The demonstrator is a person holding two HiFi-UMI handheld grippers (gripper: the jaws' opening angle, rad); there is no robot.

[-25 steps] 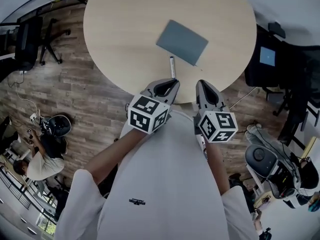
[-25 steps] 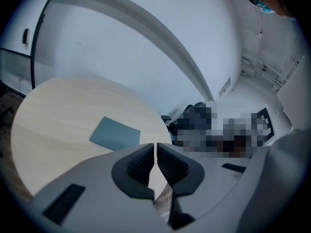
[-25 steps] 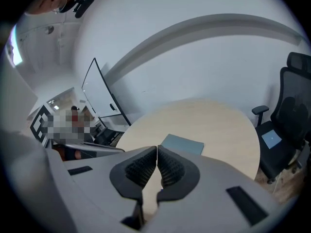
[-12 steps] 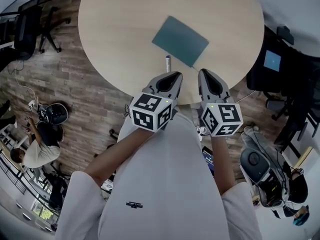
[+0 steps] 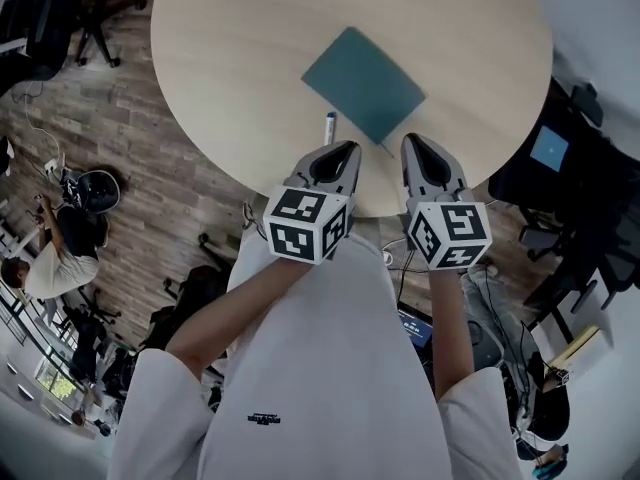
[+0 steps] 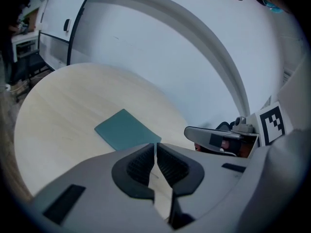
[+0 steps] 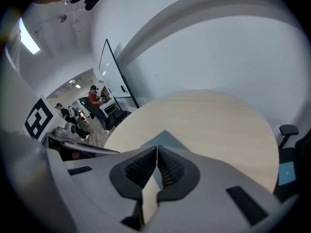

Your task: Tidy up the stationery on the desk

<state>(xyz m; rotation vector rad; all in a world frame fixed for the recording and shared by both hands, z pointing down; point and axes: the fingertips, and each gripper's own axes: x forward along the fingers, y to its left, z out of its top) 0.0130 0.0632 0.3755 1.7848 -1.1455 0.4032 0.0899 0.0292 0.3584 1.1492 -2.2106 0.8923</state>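
A teal notebook [image 5: 363,83] lies flat on the round pale wooden table [image 5: 230,58], near its front edge. A small white pen with a blue end [image 5: 329,126] rests just left of the notebook's near corner. My left gripper [image 5: 349,149] hovers over the table's near rim, just this side of the pen, its jaws shut and empty. My right gripper [image 5: 411,141] hangs beside it to the right, near the notebook's front corner, also shut and empty. The left gripper view shows the notebook [image 6: 125,129] beyond the closed left gripper [image 6: 155,147]. The right gripper view shows the notebook [image 7: 165,138] just past the closed right gripper [image 7: 157,149].
Office chairs [image 5: 60,13] stand on the wood-plank floor to the left, and a dark chair [image 5: 545,153] to the right of the table. A seated person [image 5: 50,268] is at the far left. More chairs and bags crowd the lower right.
Both grippers have come forward and down toward the table's near edge, side by side and still shut. The notebook and pen have not moved on the table.
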